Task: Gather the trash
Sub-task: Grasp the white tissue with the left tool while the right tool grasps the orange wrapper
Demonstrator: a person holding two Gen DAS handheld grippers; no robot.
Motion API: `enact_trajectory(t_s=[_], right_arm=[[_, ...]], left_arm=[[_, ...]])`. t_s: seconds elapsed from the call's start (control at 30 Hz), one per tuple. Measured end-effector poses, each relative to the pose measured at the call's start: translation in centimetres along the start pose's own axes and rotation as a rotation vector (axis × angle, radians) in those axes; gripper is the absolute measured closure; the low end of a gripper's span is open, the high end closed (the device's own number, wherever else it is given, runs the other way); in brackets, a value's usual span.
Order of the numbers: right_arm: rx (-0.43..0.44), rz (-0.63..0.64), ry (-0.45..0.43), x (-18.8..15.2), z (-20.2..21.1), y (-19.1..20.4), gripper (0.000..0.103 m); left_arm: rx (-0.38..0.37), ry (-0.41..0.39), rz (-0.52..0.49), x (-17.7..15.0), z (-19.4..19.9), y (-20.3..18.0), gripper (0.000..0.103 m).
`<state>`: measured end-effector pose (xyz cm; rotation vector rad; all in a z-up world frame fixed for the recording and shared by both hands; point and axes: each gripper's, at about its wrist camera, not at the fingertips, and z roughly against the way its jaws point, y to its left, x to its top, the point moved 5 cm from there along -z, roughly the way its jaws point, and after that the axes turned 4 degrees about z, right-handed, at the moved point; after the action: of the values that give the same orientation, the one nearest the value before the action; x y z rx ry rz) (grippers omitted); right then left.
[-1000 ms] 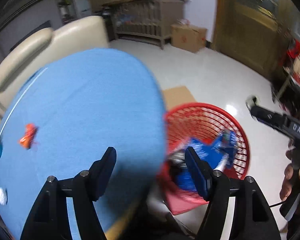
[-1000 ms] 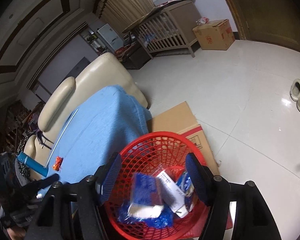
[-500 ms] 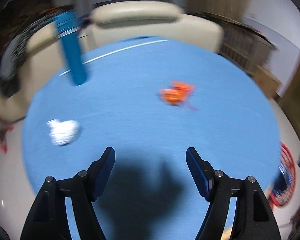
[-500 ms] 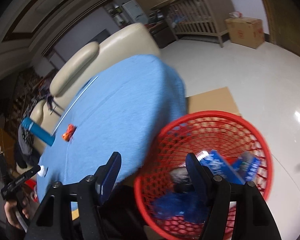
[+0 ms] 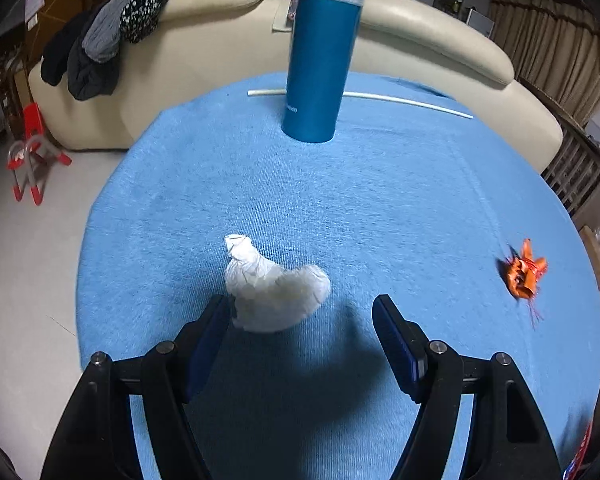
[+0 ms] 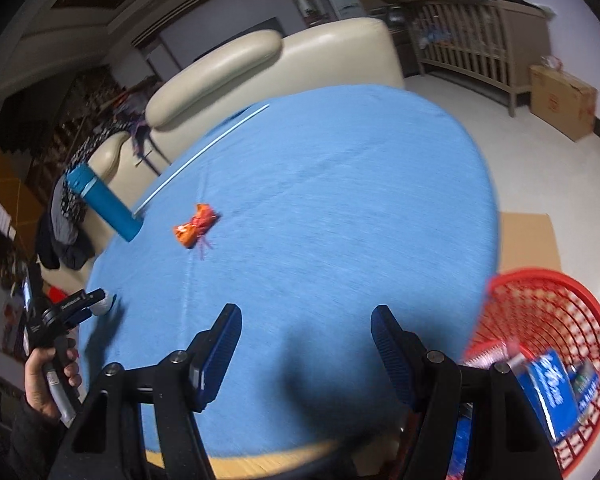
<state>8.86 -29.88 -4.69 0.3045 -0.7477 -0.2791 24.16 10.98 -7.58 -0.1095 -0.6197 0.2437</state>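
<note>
Near the bench (image 5: pixel 379 200) edge, my left gripper (image 5: pixel 300 316) hangs released, white tissue wad (image 5: pixel 274 292) touching its left finger; I'd shift left to centre it, then clench; right gripper (image 6: pixel 305 326) released, idle.

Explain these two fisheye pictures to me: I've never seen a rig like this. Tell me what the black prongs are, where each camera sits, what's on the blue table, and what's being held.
There is no robot here. A person holds a two-finger gripper in each hand, and a camera on each looks forward along its black prongs.

The left gripper is open and empty, its fingers on either side of a crumpled white tissue on the blue tablecloth. Also there: a tall blue bottle, a thin white rod and an orange wrapper.

The right gripper is also open and holds nothing. Its view shows the person's left hand gripping the other tool, and a red basket beside the table holding collected trash.
</note>
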Motion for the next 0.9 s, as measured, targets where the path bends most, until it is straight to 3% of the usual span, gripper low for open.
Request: enact_trajectory(t_s=[0.17, 0.23, 0.53, 0.73, 0.9], right_arm=[[0.059, 0.035, 0.04, 2.2, -3.5, 4.3, 0.028], [0.073, 0.05, 0.068, 3.1, -5.7, 6.2, 0.028], [0.096, 0.126, 0.146, 5.5, -13.9, 12.8, 0.028], [0.054, 0.071, 0.157, 7.6, -18.2, 14.1, 0.028], [0.005, 0.12, 0.194, 8.2, -21.4, 15.9, 0.029]], left_arm=[[-0.01, 0.008, 0.005, 0.0, -1.1, -0.4, 0.029], [0.005, -0.004, -0.016, 0.0, -1.1, -0.4, 0.063], [0.006, -0.035, -0.063, -0.6, -0.8, -0.4, 0.064], [0.008, -0.035, -0.068, -0.7, -0.8, -0.5, 0.064], [0.018, -0.025, -0.077, -0.8, -1.3, -0.6, 0.065]])
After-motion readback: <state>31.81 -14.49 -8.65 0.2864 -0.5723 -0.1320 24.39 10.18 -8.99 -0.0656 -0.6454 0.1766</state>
